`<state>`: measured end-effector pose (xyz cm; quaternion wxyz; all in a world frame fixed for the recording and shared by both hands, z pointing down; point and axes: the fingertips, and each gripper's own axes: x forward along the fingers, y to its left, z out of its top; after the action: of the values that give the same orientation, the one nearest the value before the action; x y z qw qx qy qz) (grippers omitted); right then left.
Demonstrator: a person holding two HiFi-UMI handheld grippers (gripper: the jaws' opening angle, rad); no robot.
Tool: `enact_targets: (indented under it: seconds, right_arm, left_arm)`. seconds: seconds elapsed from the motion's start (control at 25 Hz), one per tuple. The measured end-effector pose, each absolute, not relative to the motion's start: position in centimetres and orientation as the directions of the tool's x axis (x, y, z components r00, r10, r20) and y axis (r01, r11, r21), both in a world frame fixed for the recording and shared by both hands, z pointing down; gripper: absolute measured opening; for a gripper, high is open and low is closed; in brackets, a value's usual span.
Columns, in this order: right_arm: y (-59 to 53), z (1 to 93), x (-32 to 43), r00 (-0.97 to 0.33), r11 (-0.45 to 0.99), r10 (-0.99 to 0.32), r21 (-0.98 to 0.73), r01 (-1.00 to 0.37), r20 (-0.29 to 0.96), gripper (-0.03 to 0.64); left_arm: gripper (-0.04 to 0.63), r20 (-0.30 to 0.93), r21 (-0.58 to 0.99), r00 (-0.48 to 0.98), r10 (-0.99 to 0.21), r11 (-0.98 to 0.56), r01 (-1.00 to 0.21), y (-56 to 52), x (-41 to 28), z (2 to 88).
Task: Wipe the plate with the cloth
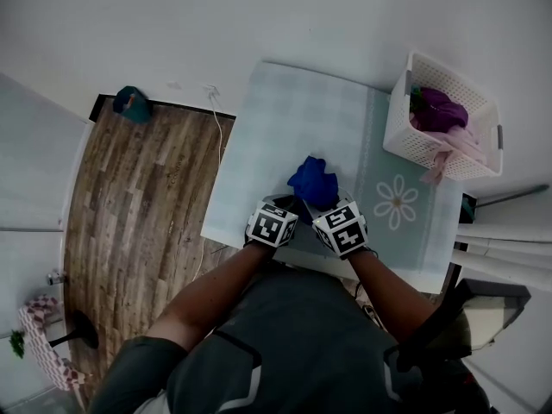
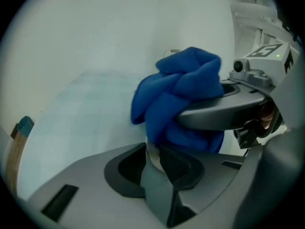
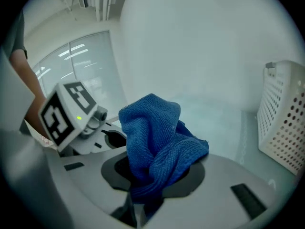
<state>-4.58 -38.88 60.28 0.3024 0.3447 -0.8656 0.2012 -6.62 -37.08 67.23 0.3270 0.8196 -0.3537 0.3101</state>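
A bunched blue cloth [image 1: 313, 182] is held over the near part of the table [image 1: 276, 128], just ahead of both grippers. My right gripper [image 1: 326, 205] is shut on the cloth [image 3: 152, 137], which bulges up out of its jaws. My left gripper [image 1: 291, 205] sits close beside it on the left. In the left gripper view its jaws [image 2: 155, 157] are shut on a thin pale edge that looks like the plate [image 2: 151, 152]. The cloth [image 2: 181, 99] covers the rest of the plate. The right gripper's jaw [image 2: 219, 113] crosses over the cloth.
A white slatted basket [image 1: 448, 119] with purple and pink fabric stands at the table's far right corner, and also shows in the right gripper view [image 3: 281, 123]. The table cover has a daisy print [image 1: 395, 201]. Wooden floor [image 1: 129, 222] with a teal object [image 1: 131, 103] lies to the left.
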Motion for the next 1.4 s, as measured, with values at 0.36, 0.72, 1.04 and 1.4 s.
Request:
enact_targets:
  seconds: [0.36, 0.72, 1.04, 1.4]
  right_arm:
    - [-39.8, 63.7, -1.2, -0.475, 0.617, -0.482, -0.1, -0.78, 0.736, 0.118]
    - [-39.0, 63.0, 6.9, -0.346, 0.458, -0.573, -0.06, -0.887, 0.743, 0.118]
    - [-38.2, 58.3, 0.3, -0.514, 0.579, -0.564, -0.134, -0.804, 0.647, 0.118]
    - [-35.7, 62.9, -6.9, -0.569, 0.707, -0.43, -0.13, -0.695, 0.701, 0.118]
  left_arm:
    - [0.094, 0.744, 0.312, 0.558, -0.367, -0.548, -0.776, -37.2, -6.8, 67.2]
    - [0.094, 0.738, 0.338, 0.566, -0.367, -0.526, -0.781, -36.9, -6.8, 67.6]
    - [0.094, 0.638, 0.384, 0.625, -0.449, -0.518, -0.764, -37.3, -7.9, 64.6]
    - [0.094, 0.691, 0.359, 0.554, -0.463, -0.446, -0.82, -34.5, -12.9, 65.4]
